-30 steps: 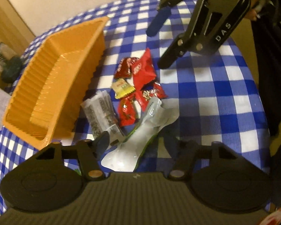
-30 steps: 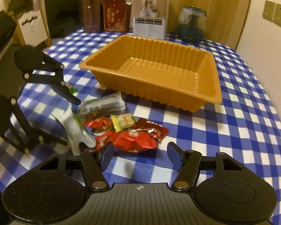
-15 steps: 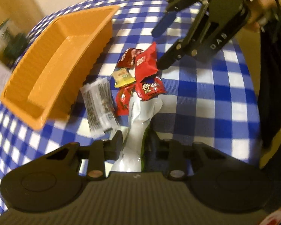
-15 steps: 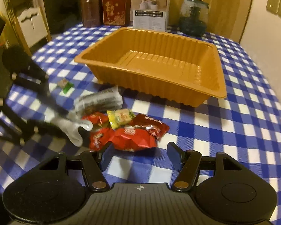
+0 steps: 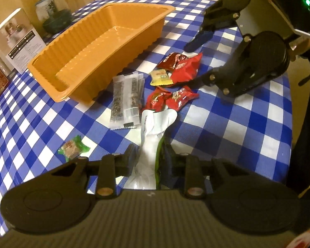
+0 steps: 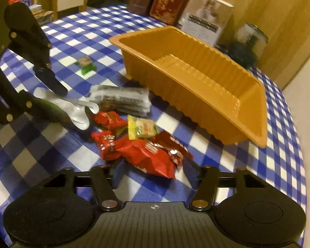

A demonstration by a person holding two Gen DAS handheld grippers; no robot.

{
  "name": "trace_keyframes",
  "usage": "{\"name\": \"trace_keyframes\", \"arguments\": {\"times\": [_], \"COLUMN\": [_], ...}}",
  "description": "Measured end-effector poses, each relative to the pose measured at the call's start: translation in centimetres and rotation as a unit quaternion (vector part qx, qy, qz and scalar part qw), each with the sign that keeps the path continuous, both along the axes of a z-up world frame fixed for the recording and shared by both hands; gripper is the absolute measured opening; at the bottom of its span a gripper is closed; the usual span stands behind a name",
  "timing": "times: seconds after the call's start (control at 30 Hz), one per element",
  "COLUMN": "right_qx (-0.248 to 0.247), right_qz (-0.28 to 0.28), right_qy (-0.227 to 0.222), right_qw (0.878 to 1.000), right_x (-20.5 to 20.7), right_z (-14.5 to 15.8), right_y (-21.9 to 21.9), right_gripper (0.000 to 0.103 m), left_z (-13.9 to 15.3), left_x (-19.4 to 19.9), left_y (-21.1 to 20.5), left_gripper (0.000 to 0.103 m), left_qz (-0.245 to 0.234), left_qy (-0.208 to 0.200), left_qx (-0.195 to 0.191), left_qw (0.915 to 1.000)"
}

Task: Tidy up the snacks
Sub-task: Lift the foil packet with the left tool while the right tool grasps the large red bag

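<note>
My left gripper [image 5: 149, 161] pinches the white pouch [image 5: 153, 132] beside the snack pile. My right gripper [image 6: 153, 174] has been narrowing around the red packet [image 6: 148, 155]. Lift cleanly, then carry to the empty orange tray [image 5: 51, 62].

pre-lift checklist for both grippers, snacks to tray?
1. Left gripper shut on the white pouch: ok.
2. Tray empty, room to drop: ok.
3. Right gripper jaws have just been closing around the big red packet; pads pressing yet: cannot tell.
4. Only one packet between the right jaws: not ok, a dark red one overlaps it.
5. Green candy lies apart from the pile, needs its own pick: ok.
</note>
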State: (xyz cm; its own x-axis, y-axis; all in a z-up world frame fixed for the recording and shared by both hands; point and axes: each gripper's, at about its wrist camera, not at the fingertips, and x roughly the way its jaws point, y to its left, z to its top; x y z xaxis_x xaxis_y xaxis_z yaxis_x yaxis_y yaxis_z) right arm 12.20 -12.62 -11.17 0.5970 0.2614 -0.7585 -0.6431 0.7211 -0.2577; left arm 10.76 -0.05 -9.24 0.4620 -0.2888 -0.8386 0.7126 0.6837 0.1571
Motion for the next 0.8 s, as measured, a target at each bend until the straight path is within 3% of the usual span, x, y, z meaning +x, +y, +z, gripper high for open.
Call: {"name": "trace_keyframes", "arguments": {"times": [0.2, 0.47, 0.8], "right_qx": [0.006, 0.072, 0.106], "right_qz": [-0.014, -0.062, -0.115], "right_qy": [0.008, 0.042, 0.054], "right_qw": [1.000, 0.995, 0.986], "right_x": [-0.6, -1.6, -1.3], "right_z": [0.1, 1.5, 2.2], "right_y": [-0.1, -1.0, -2.4], "right_gripper": [0.033, 0.031, 0.030], "left_z": [0.0, -0.3, -0.3], "left_x": [-0.3, -1.0, -0.4], "left_y": [-0.2, -0.3, -0.6], "left_gripper": [0.027, 0.029, 0.026], "left_qz": [0.008, 0.025, 0.033], "left_qy": [-0.003, -0.019, -0.018], "left_qx": [-0.003, -0.007, -0.002], "left_qw": [1.0000, 0.9995, 0.9993]}}
